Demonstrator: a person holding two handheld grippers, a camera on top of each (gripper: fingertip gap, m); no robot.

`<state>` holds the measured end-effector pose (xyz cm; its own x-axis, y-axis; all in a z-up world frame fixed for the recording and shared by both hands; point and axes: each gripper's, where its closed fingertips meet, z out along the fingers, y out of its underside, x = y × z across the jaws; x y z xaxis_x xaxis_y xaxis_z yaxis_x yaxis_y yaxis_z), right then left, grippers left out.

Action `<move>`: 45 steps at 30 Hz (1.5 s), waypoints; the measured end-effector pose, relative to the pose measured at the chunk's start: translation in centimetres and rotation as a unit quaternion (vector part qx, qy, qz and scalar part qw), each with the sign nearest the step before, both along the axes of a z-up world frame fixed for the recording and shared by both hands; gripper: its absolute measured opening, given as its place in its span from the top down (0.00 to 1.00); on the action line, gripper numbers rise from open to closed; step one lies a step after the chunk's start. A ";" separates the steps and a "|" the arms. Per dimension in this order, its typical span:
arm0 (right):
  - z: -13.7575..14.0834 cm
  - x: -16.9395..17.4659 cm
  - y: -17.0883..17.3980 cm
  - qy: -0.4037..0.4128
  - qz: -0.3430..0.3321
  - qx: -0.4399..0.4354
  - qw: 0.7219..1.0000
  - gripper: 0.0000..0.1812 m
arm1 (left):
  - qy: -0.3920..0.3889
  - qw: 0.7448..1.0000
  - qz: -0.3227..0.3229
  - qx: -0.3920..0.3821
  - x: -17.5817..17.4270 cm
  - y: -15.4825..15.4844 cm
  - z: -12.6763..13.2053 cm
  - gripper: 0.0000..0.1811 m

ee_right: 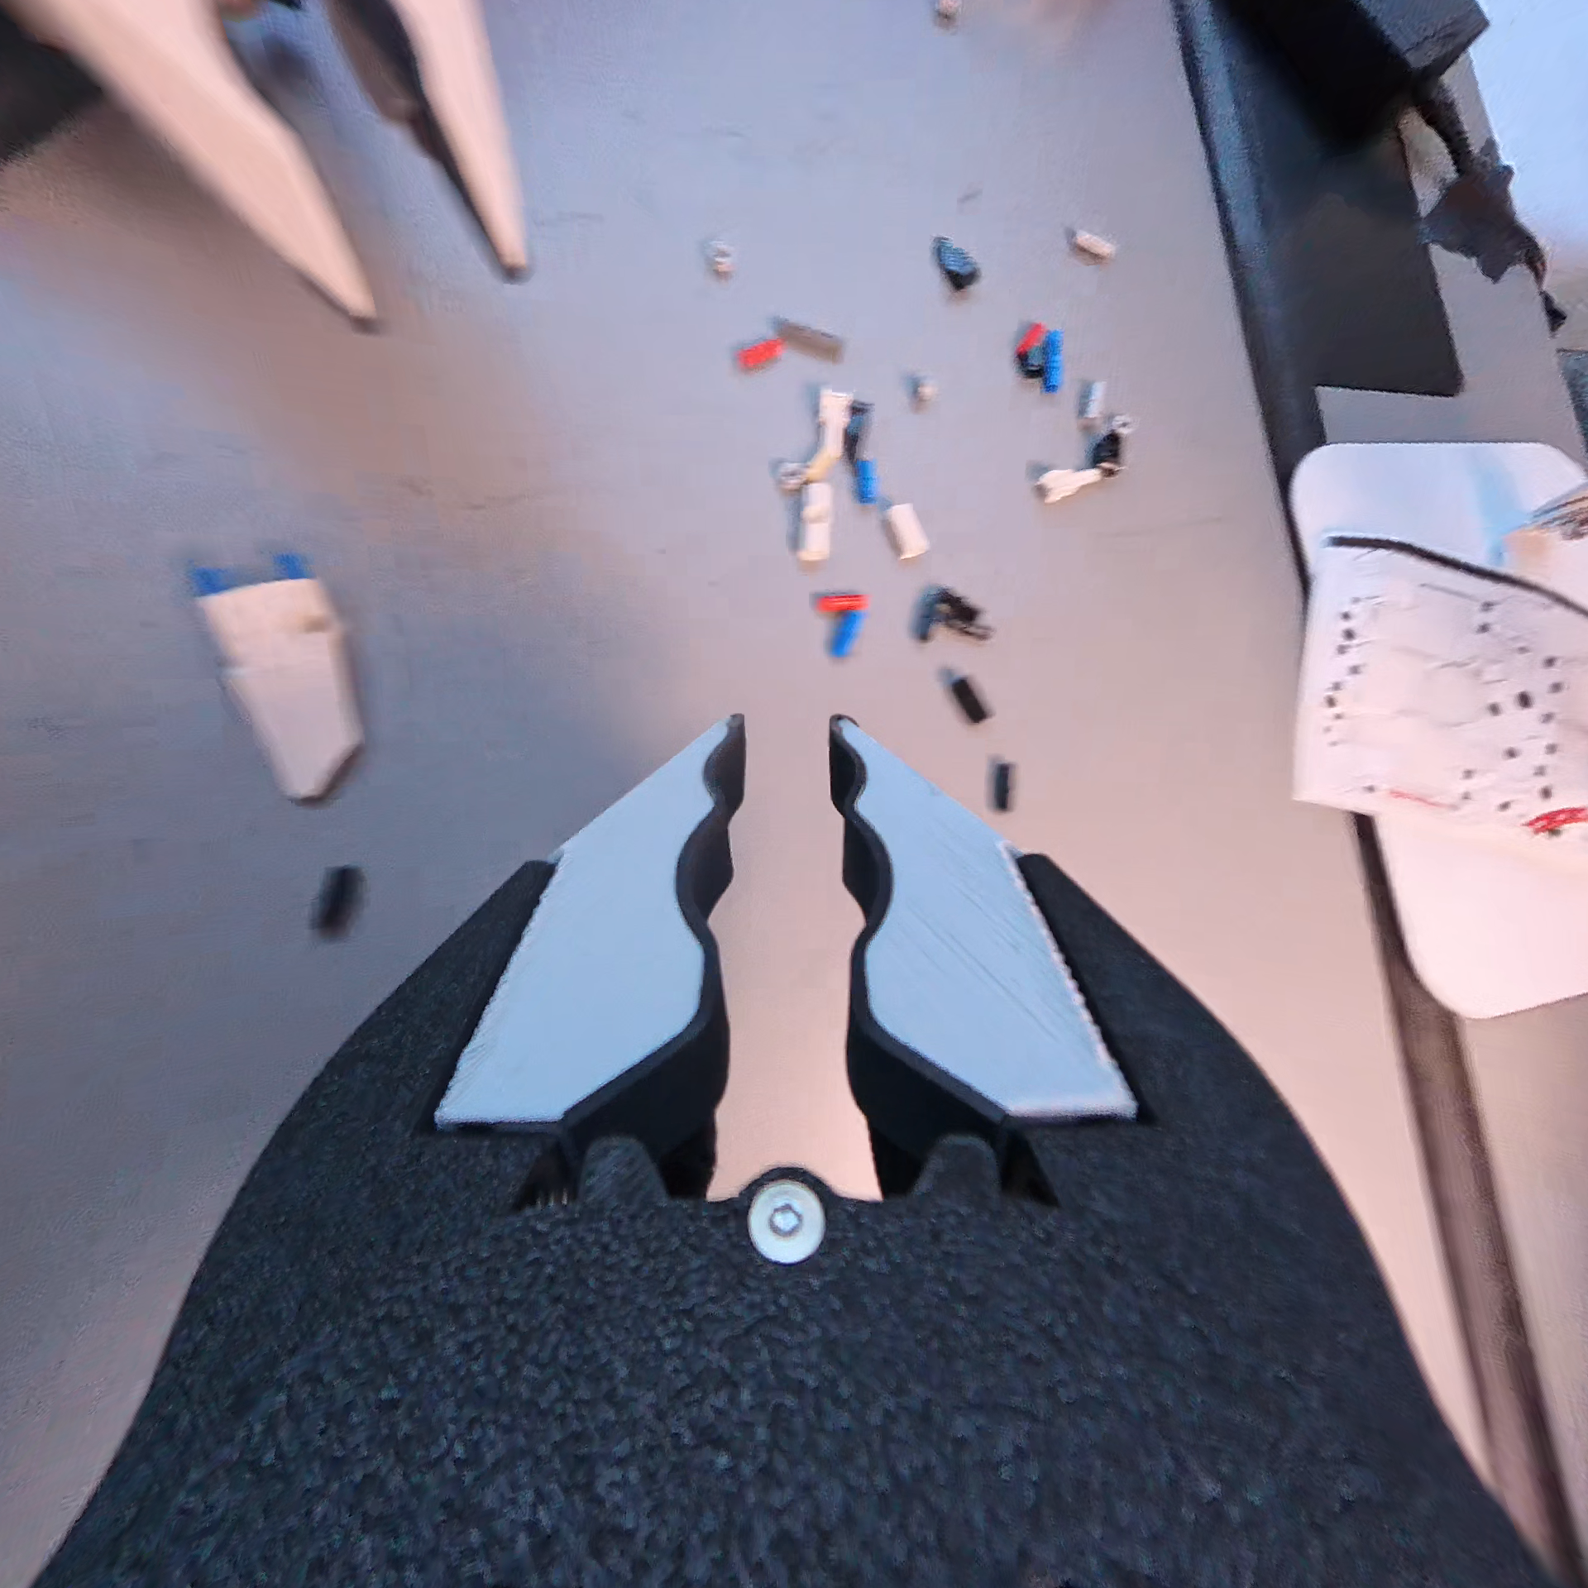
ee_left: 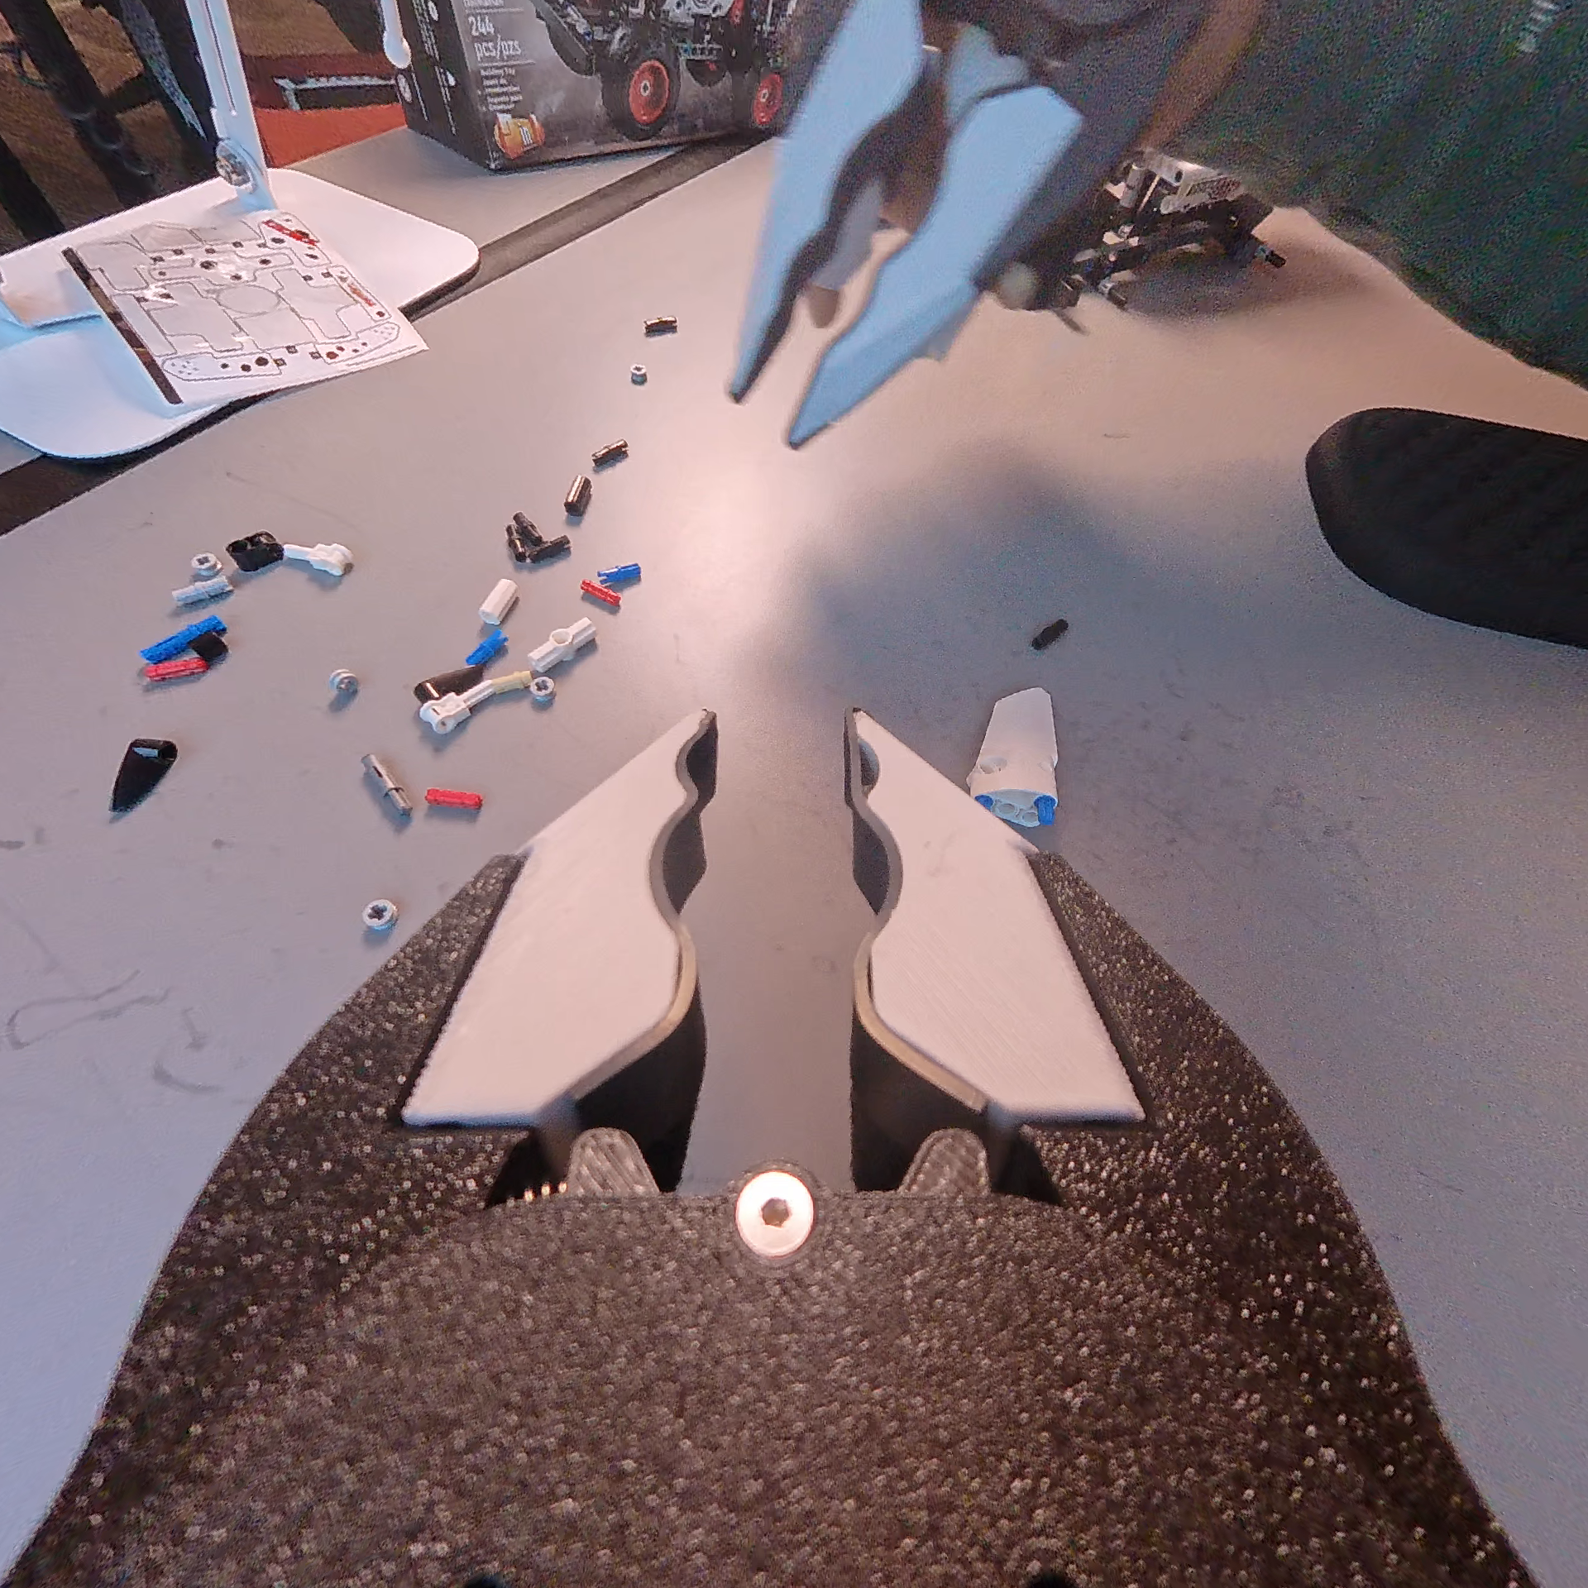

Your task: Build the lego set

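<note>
**A:** grey bench (ee_left: pixel 1160 859), a bit scuffed, warm light washing over the middle. That's the whole stage.

**B:** where's the lego at?

**A:** scattered loose pieces (ee_left: pixel 481 636), left of centre in the left wrist view: black, blue, red and white pins and connectors, all lying flat. A white panel piece (ee_left: pixel 1018 756) with blue pins in one end sits alone, just beside the tip of the left gripper's right-hand finger. One stray black pin (ee_left: pixel 1050 634) lies a bit past it. The half-built model (ee_left: pixel 1177 223) is at the far side, partly hidden behind the other gripper.

**B:** grippers holding anything?

**A:** nope. Left gripper (ee_left: pixel 780 713) has its fingers parted with bare bench showing between them. Right gripper (ee_right: pixel 786 717) is the same: a gap between the fingers, nothing in it. It hangs above the bench with its tips aimed down toward the pile, and it's blurred in both views.

**B:** other stuff?

**A:** the printed sheet (ee_left: pixel 249 301) lies on a white stand base (ee_left: pixel 412 241) at far left, and the set's box (ee_left: pixel 584 77) stands behind that. There's a dark padded thing (ee_left: pixel 1461 533) at the right edge, can't tell what it is.
</note>
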<state>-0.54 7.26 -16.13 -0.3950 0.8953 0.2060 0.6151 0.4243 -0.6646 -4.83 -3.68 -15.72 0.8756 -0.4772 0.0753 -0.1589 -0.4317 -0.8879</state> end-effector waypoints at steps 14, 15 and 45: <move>-5.2 -7.3 4.6 -0.139 0.111 -0.035 0.983 0.89 | -0.014 1.000 -0.013 -0.008 0.2 -0.3 -0.2 0.84; -5.2 -7.3 4.6 -0.140 0.115 -0.036 0.983 0.89 | -0.015 1.000 -0.014 -0.008 0.3 -0.3 -0.2 0.84; -2.8 2.8 15.6 -0.124 -0.147 0.014 0.981 0.90 | 0.011 0.999 -0.011 -0.031 0.2 -0.3 -1.8 0.84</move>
